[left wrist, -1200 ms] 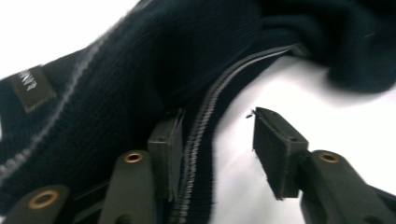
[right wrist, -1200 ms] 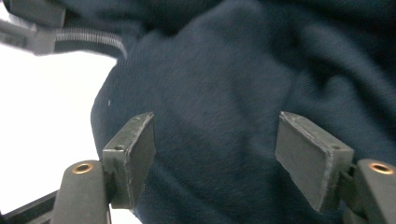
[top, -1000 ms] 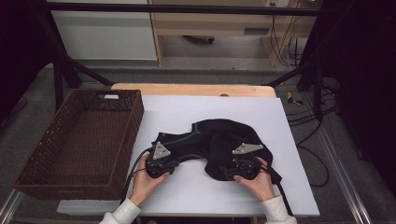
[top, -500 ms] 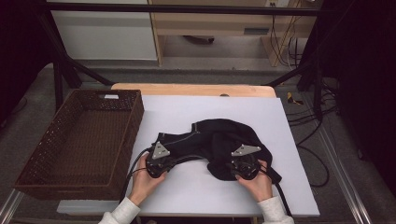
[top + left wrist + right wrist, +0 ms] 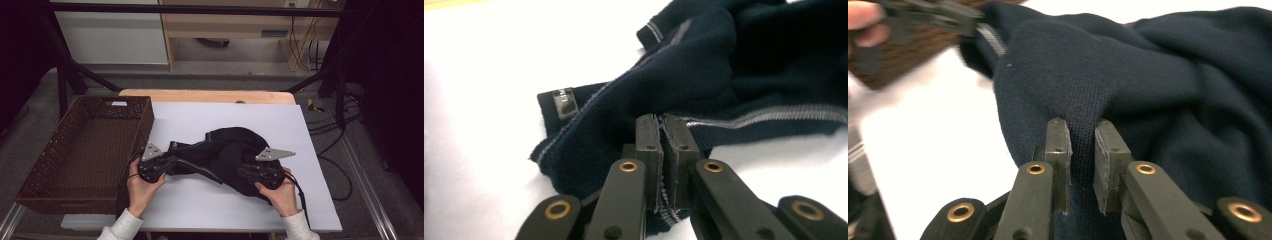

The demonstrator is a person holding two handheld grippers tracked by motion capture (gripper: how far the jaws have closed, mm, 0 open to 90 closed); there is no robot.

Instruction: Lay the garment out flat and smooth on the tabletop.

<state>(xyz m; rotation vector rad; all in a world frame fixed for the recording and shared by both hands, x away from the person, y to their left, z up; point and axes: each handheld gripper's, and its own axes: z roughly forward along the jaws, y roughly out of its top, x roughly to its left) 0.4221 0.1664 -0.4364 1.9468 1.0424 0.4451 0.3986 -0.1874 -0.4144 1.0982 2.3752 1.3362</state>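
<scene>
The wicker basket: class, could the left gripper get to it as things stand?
Probably yes: the basket sits right beside the left gripper with nothing between, though its fingers are shut on the dark garment.

A grey floor (image 5: 240, 80) surrounds the white counter (image 5: 200, 205), with a black metal frame (image 5: 60, 75) standing around it. Beyond it stand a white cabinet (image 5: 110, 35) and a pale wooden shelf unit (image 5: 235, 25); cables (image 5: 345, 130) trail across the dim floor at right.
</scene>
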